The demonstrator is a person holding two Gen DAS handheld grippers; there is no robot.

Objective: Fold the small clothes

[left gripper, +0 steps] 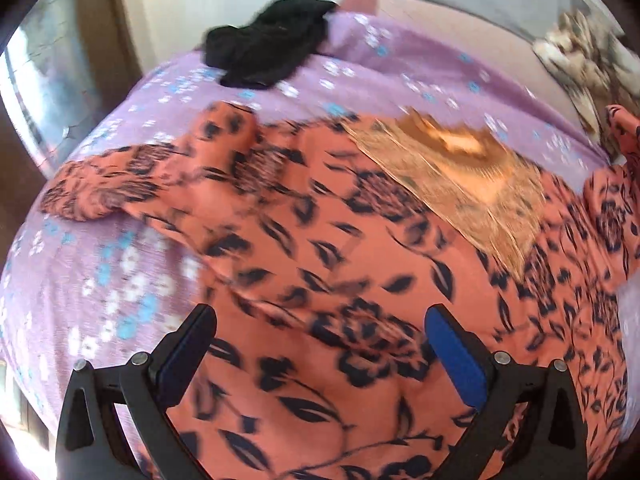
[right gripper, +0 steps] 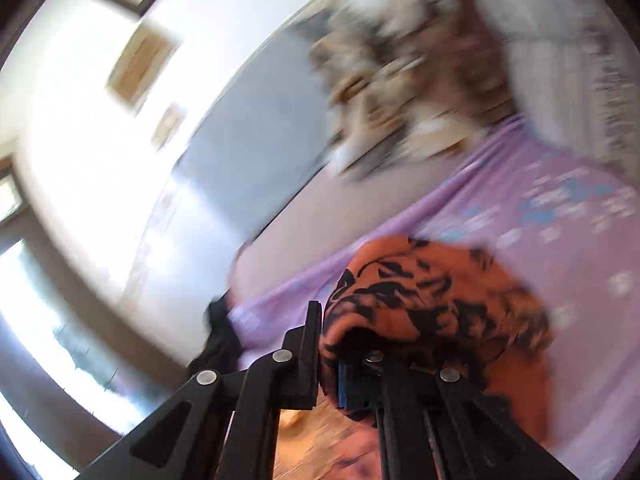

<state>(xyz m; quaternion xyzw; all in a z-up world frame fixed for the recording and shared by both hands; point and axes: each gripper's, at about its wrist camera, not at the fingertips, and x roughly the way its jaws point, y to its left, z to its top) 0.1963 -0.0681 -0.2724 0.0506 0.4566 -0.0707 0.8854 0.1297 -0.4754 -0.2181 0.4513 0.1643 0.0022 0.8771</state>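
The left tongs [left gripper: 320,332] are spread wide over the orange floral garment [left gripper: 320,240], which lies flat on the purple bedsheet [left gripper: 120,280] right beneath them. The right tongs [right gripper: 330,344] are clenched on a bunched fold of that garment [right gripper: 420,292]. Beyond the left tongs, a golden patch [left gripper: 452,176]; farther off, a black garment [left gripper: 268,44].
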